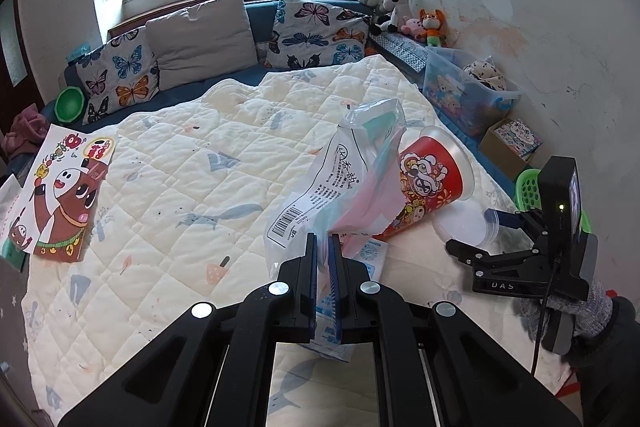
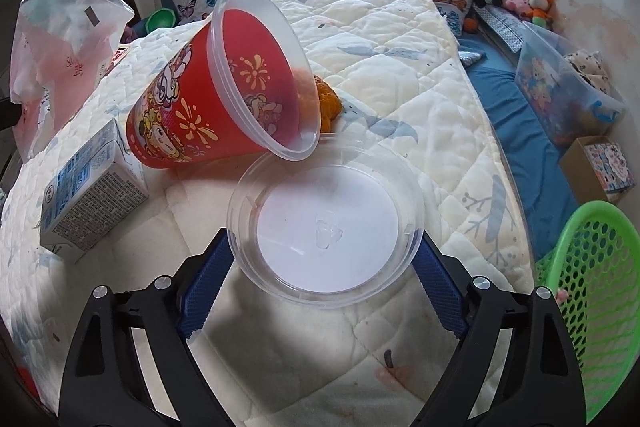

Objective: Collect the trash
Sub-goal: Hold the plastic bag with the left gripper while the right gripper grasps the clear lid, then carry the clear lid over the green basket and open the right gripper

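The left gripper (image 1: 323, 247) is clenched on the bottom edge of a crinkled clear plastic bag with black print and a barcode (image 1: 340, 183), and the bag stands up above the cream quilted blanket with whale prints (image 1: 192, 163); just right of the bag lies a red plastic cup with cartoon figures and a clear rim (image 1: 432, 183), tipped on its side, mouth to the right.

Over to the right wrist view: the right gripper (image 2: 320, 259) has its jaws spread wide, 1 blue pad on each side of a round clear plastic lid (image 2: 326, 223) that lies flat on the blanket; whether the pads touch its rim I cannot tell; the lid's far edge sits right under the lip of the tipped cup.

Left of the cup lies a small white and blue drink carton (image 2: 92, 199) on its side; behind the cup's rim peeks an orange lump (image 2: 328, 103), hard to identify; at the near right edge, off the bed, stands a green perforated plastic basket (image 2: 592, 291); a grey knitted glove (image 1: 576, 311) grips the right tool's handle.
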Demonstrator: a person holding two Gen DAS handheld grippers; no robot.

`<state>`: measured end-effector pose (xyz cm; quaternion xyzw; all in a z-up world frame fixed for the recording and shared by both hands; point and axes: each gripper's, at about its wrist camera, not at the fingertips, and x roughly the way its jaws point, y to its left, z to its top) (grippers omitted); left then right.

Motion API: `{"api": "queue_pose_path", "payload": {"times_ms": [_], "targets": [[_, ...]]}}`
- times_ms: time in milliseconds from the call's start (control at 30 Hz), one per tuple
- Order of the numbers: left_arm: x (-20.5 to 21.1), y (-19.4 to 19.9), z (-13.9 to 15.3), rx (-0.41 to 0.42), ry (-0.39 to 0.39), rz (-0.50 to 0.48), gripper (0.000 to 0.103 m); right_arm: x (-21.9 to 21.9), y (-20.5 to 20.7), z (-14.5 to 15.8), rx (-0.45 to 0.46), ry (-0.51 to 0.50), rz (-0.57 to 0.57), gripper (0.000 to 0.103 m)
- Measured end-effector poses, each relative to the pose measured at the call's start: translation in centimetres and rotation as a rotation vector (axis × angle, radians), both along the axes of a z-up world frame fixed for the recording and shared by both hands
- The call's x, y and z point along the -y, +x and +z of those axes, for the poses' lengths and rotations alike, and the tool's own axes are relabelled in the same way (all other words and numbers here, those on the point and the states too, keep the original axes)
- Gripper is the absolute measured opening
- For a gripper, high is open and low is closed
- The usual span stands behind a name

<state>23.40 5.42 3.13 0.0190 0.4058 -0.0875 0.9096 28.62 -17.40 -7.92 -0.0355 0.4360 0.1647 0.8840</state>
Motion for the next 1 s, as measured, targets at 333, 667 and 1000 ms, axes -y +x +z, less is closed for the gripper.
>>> {"api": "queue_pose_path", "payload": {"times_ms": [333,667,1000], "targets": [[2.1,-0.9,0.7,0.017,-0.005,-0.039,0.006,1.9,-3.3,1.5,0.026,-0.002,-0.008,0.087],[6.5,-2.1,1.4,0.028,-0.011,-0.114,0.006,5.4,-7.8,3.0,0.056,0.007,-0.056,0.087],[12.5,-2.2,1.1,0.015,-0.016,-0.216,0.006,10.9,-11.0,4.6,0.093,-0.008,-0.142,0.084]]}}
